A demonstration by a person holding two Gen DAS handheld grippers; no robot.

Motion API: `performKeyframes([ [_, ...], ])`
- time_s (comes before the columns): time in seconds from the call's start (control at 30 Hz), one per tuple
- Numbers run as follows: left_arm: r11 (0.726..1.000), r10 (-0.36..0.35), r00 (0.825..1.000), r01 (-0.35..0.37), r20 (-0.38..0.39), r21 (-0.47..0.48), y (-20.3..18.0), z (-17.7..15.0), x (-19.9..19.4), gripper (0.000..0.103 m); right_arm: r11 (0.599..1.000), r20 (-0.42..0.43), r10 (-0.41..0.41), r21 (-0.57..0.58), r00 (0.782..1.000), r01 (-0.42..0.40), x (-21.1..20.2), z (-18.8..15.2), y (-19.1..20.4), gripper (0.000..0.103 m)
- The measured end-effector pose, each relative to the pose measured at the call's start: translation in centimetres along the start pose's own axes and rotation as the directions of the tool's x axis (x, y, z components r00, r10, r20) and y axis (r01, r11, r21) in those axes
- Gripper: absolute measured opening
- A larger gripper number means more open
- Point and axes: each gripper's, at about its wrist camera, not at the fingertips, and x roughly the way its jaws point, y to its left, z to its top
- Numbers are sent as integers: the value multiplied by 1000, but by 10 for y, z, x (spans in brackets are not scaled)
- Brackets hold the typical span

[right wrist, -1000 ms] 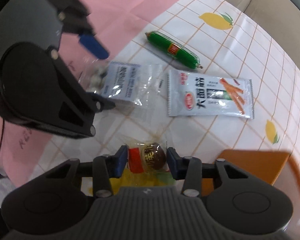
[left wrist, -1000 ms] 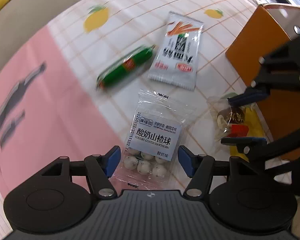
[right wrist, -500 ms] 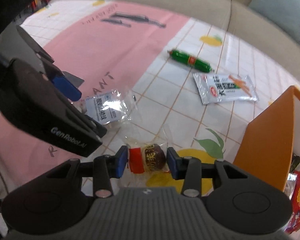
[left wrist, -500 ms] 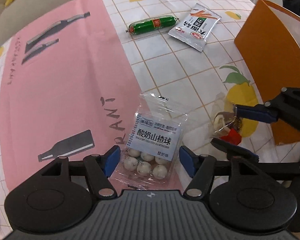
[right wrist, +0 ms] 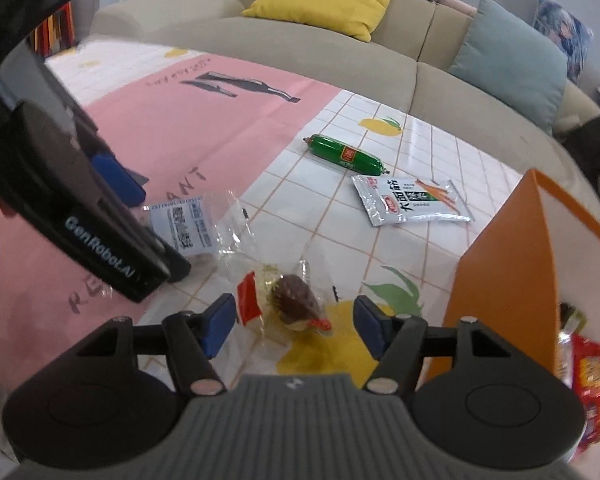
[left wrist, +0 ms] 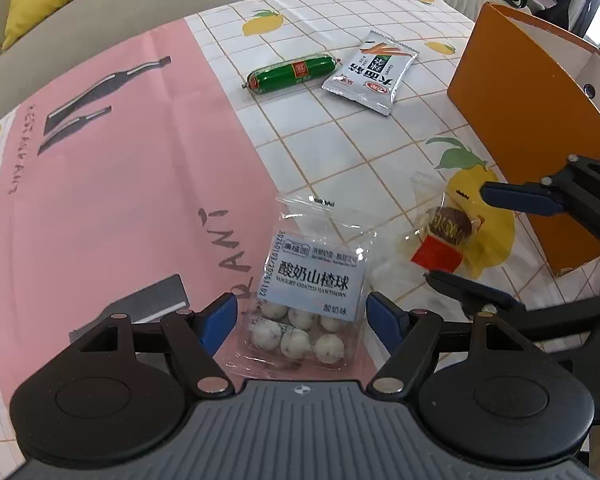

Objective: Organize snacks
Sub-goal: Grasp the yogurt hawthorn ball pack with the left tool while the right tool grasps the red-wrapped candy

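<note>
While four snacks lie loose on the desk (left wrist: 340, 148), I count this job as barely begun. My left claw (left wrist: 302, 318) is spread wide around the yogurt-coated hawthorn ball packet (left wrist: 308, 300), its blue pads either side of the clear wrapper and apart from it, so nothing is gripped there. My right claw (right wrist: 292, 324) is likewise released, straddling the wrapped chocolate candy (right wrist: 296, 304), which rests on the yellow lemon print just beside the orange box (right wrist: 512, 276). Farther off, the green sausage (left wrist: 292, 73) and the silver spicy-strip packet (left wrist: 370, 72) lie near each other, untouched. Inside the box, at the right edge of my right-wrist view, I glimpse a red packet (right wrist: 590, 376), so I judge at least one snack is already stowed; how many more I cannot tell. Left to do, as I see it: close on these two, carry them into the box, then fetch the sausage and the strips.
</note>
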Motion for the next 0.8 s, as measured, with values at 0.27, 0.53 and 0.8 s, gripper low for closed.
performKeyframes([
  [0.27, 1000, 2, 1000, -2, 24, -13, -1, -8, 4, 81, 1000, -3, 16, -3, 1000, -16, 17, -5, 1, 57],
  [0.53, 996, 23, 999, -19, 45, -86, 0, -9, 1, 68, 998, 2, 30, 46, 1000, -30, 18, -6, -2, 44],
  [0.8, 965, -10, 994, 38, 110, -258, 8, -11, -27, 67, 988, 39, 43, 146, 998, -48, -3, 2, -12, 37],
])
